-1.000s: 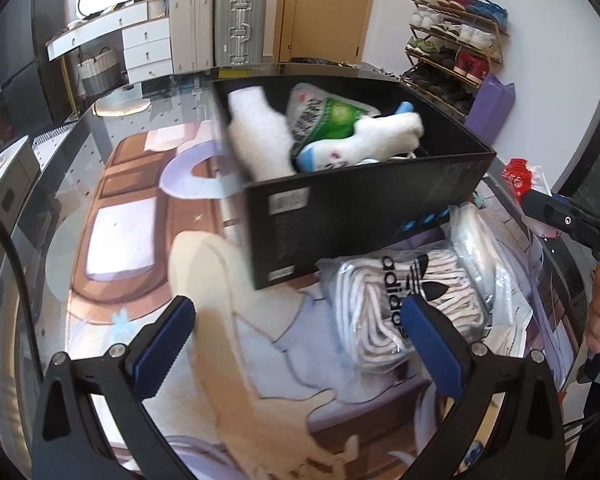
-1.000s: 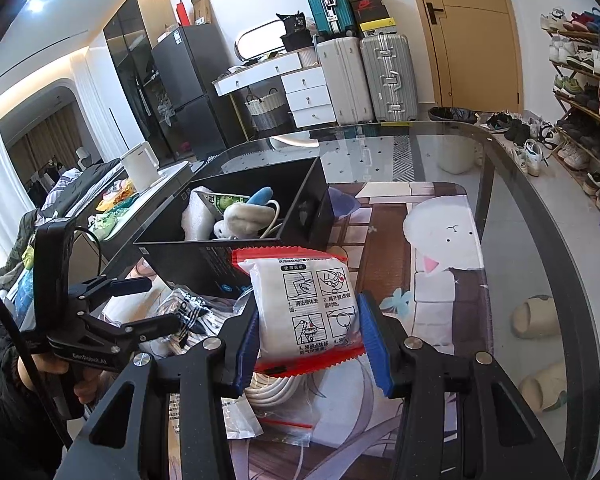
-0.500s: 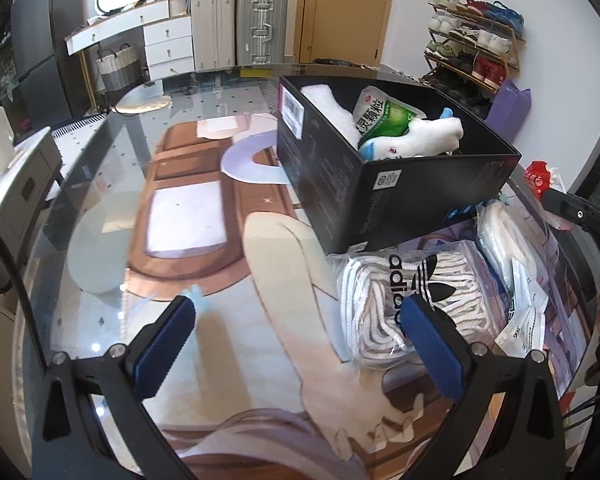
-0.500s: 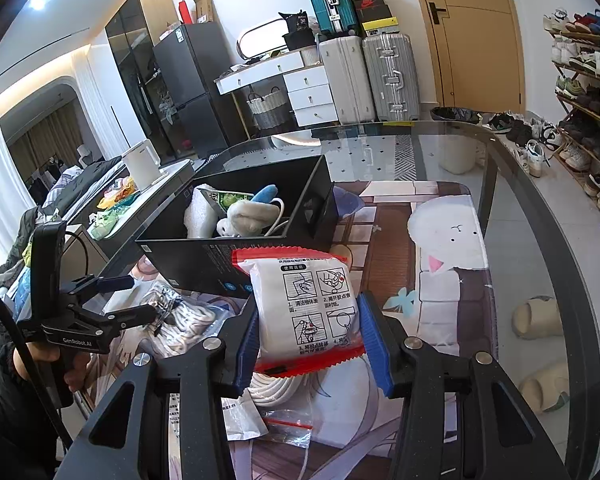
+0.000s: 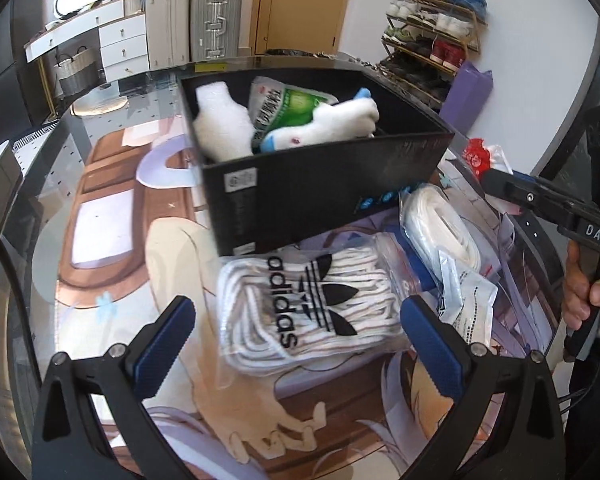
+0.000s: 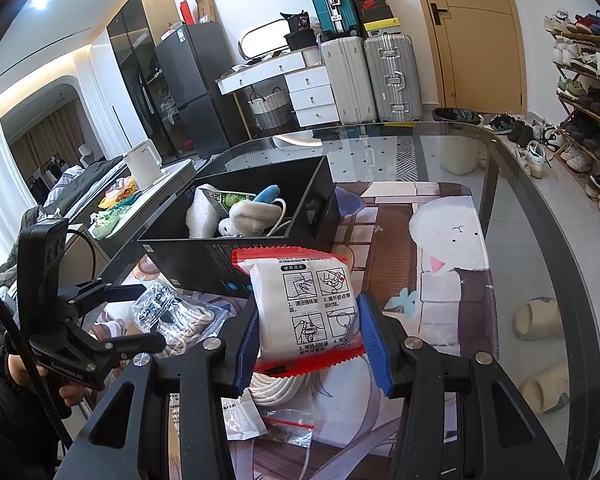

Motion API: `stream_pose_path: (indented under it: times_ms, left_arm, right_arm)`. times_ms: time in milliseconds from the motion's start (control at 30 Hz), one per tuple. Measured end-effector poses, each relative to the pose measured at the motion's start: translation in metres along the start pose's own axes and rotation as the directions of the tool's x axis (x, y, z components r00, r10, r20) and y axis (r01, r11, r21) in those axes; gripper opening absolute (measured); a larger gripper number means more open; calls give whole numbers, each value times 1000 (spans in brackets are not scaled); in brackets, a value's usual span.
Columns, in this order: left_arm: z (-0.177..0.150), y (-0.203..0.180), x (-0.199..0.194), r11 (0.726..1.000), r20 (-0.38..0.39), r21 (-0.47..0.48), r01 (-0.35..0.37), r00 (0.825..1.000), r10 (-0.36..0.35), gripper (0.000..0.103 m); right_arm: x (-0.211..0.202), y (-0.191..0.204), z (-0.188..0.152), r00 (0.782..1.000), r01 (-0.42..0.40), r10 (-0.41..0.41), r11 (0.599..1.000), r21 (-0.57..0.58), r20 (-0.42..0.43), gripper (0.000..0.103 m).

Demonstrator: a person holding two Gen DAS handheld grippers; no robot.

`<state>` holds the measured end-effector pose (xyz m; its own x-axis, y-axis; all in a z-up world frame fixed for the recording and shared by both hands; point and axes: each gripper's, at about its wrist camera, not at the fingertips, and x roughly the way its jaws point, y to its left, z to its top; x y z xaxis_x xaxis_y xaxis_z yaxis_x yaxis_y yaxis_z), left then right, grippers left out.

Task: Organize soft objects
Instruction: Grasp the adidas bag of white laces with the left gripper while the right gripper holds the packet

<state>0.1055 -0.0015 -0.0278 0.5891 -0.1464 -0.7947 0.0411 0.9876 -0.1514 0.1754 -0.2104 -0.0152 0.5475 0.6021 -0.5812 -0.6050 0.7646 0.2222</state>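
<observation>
Right tongs loaded, box dead ahead; left tongs empty over the adidas bag.

Right gripper [image 6: 308, 338] is clamped on the red-edged white packet [image 6: 304, 308], held upright; the black box [image 6: 236, 248] lies just beyond it, far-left, open top, so the right hand is nearer. Left gripper [image 5: 296, 344] is wide open, holding nothing, straddling the adidas lace bag [image 5: 308, 308], whose long axis runs left-right. Count: one box with three soft items visible inside; on the table, one adidas bag and one white cord bag [image 5: 440, 224].

Two suitcases [image 6: 370, 78] by door [image 6: 476, 36]; shoe rack [image 5: 432, 46] along wall; kettle [image 6: 143, 162] on counter.
</observation>
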Motion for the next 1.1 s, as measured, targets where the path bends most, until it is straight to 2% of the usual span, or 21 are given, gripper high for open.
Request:
stream_pose_path:
  times_ms: [100, 400, 767, 933, 1033, 1100]
  left_arm:
    - [2, -5, 7, 1000, -27, 2, 5, 1000, -5, 103]
    - [2, -14, 9, 999, -38, 45, -20, 999, 21, 103]
    - [2, -29, 18, 991, -41, 113, -78, 996, 83, 103]
    - [2, -30, 19, 991, -26, 119, -69, 997, 73, 102]
    - [1, -31, 15, 990, -10, 133, -54, 998, 56, 90]
    - [0, -31, 12, 989, 0, 140, -45, 999, 45, 79]
  right_arm:
    - [0, 0, 0, 1000, 1, -1, 1000, 0, -1, 47]
    - [-1, 1, -1, 1000, 1, -1, 1000, -4, -8, 47]
    - [2, 1, -2, 1000, 2, -2, 1000, -4, -14, 47]
    - [3, 1, -2, 1000, 2, -2, 1000, -3, -17, 47]
    - [3, 1, -2, 1000, 2, -2, 1000, -4, -16, 47]
    - [4, 1, -2, 1000, 1, -1, 1000, -5, -16, 47]
